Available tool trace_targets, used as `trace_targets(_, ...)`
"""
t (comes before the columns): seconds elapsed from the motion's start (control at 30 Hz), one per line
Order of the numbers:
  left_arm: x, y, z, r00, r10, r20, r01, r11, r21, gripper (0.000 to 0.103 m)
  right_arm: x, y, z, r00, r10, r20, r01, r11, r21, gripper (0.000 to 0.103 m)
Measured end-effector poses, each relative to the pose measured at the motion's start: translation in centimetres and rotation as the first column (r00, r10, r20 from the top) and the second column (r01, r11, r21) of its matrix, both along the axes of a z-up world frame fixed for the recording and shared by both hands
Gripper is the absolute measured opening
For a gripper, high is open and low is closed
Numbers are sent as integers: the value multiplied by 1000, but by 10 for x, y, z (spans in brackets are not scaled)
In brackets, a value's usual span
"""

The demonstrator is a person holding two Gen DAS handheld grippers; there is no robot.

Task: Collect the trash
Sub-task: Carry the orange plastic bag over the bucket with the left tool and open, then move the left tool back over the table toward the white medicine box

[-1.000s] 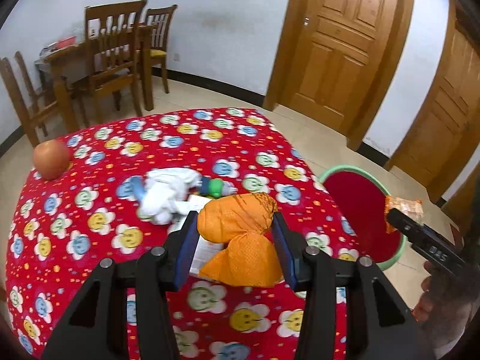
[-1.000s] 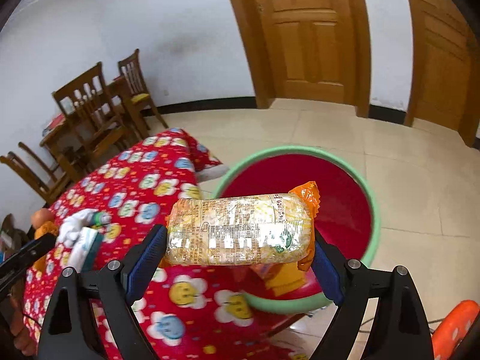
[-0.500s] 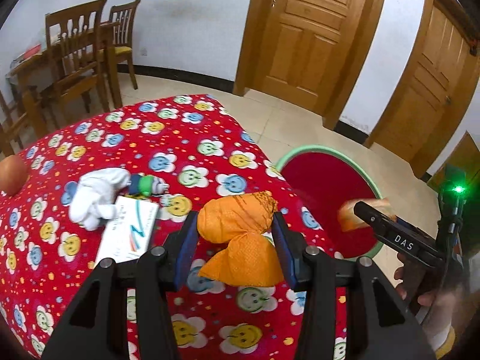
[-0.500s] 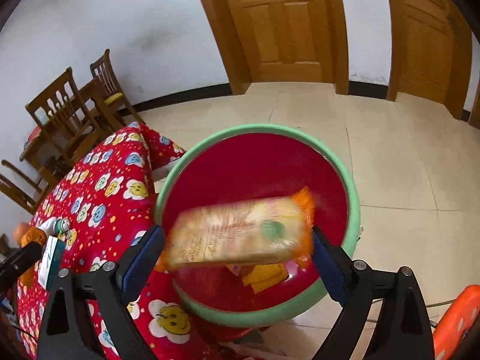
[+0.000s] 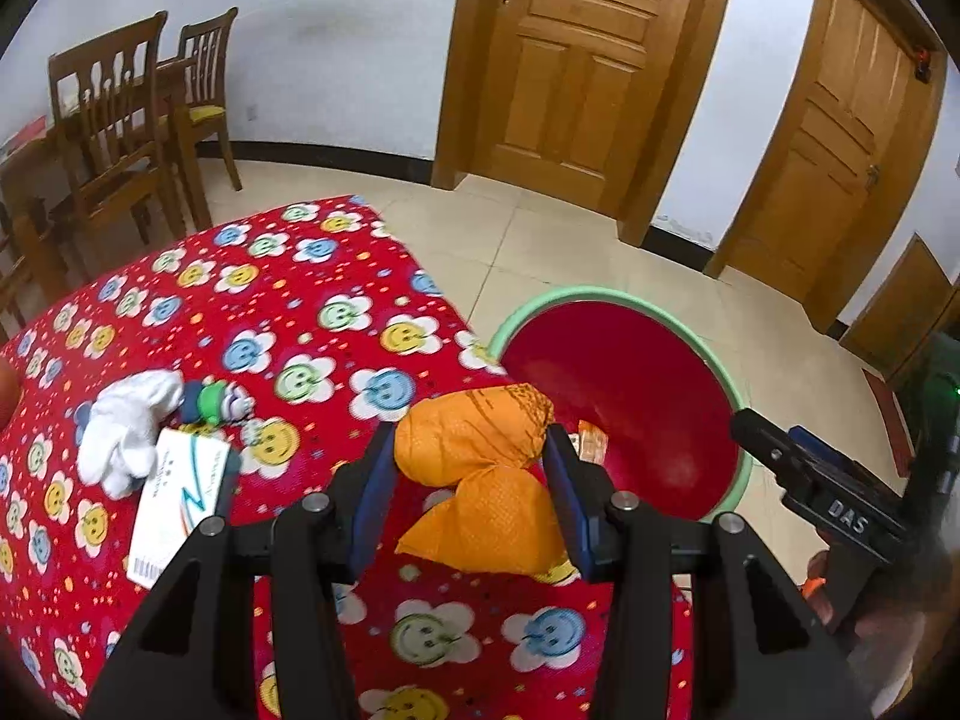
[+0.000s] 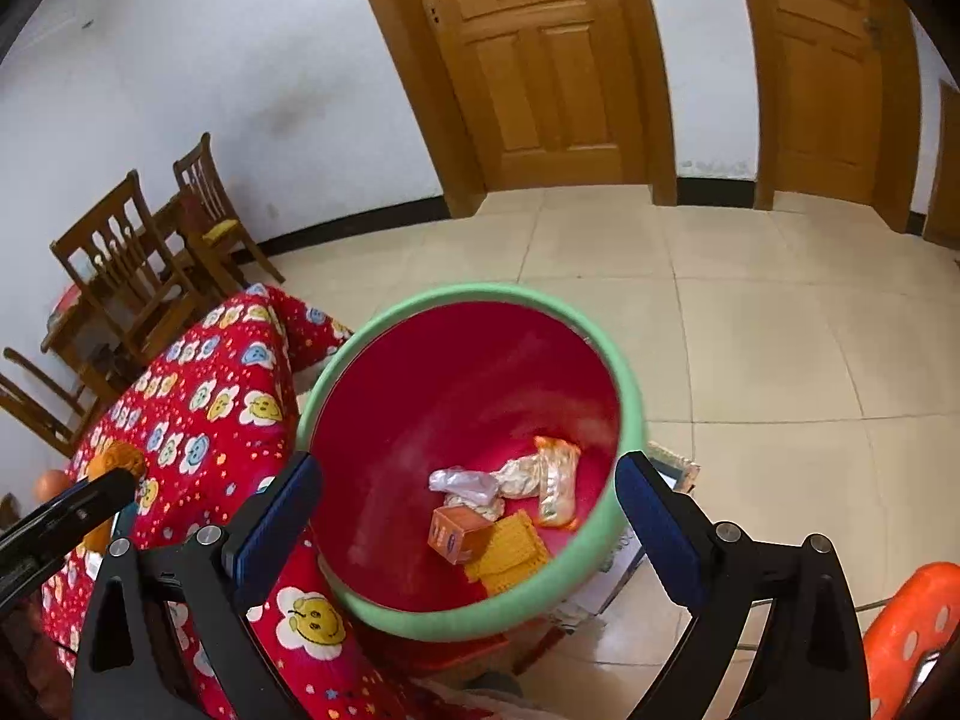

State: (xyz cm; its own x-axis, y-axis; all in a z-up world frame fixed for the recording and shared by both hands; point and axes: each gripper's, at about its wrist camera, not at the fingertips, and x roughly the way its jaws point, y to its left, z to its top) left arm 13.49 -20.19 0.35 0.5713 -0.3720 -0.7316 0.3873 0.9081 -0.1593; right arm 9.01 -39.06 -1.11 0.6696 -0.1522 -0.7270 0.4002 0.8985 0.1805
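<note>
On the left of the counter [image 5: 288, 324], which wears a red cloth printed with smiley flowers, a white glove [image 5: 129, 420] lies crumpled, touching a small toy figure [image 5: 210, 402] with a green middle. Just in front of them rests a white card [image 5: 177, 495] with a blue mark and a barcode.

The left tongs [image 5: 471, 468] are clamped on an orange mesh bag [image 5: 480, 456]; its bunched upper part is squeezed between the blue pads [image 5: 378, 480], and the lower part fans out beneath them above the cloth.

Right of the counter's edge stands a red bin [image 6: 468, 300] with a pale green rim. At its bottom lie a shiny snack packet [image 6: 555, 483], crumpled silver foil [image 6: 465, 483], a small orange box [image 6: 459, 534] and a yellow knitted scrap [image 6: 510, 552].

The right tongs [image 6: 468, 516] hang over the near rim of the bin with their jaws wide apart and nothing between them. An orange plastic stool [image 6: 912, 618] shows at the far right, on the tiled floor [image 6: 780, 330].
</note>
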Motion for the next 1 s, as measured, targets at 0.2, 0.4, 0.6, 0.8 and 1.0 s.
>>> trace_targets(0.2, 4, -23, -3, 999, -38, 4, 38, 999, 6, 49, -20, -9, 8, 999, -34, 30, 34, 999, -3, 98)
trace_targets(0.4, 11, -49, -12, 997, -73, 8, 73, 997, 28, 49, -33, -16, 9, 997, -63, 37, 64, 998, -14, 98)
trace_targets(0.6, 21, -72, -21, 995, -103, 3, 103, 994, 41, 50, -43, -29, 6, 995, -96, 40, 96, 995, 2, 98)
trace_targets(0.8, 21, -86, -20, 992, -128, 18, 126, 990, 58, 62, -48, -36, 2, 993, -110, 37, 109, 994, 16, 98)
trace_targets(1.0, 17, -86, -17, 992, -120, 37, 117, 991, 71, 73, -50, -37, 2, 993, -110, 41, 109, 994, 23, 98)
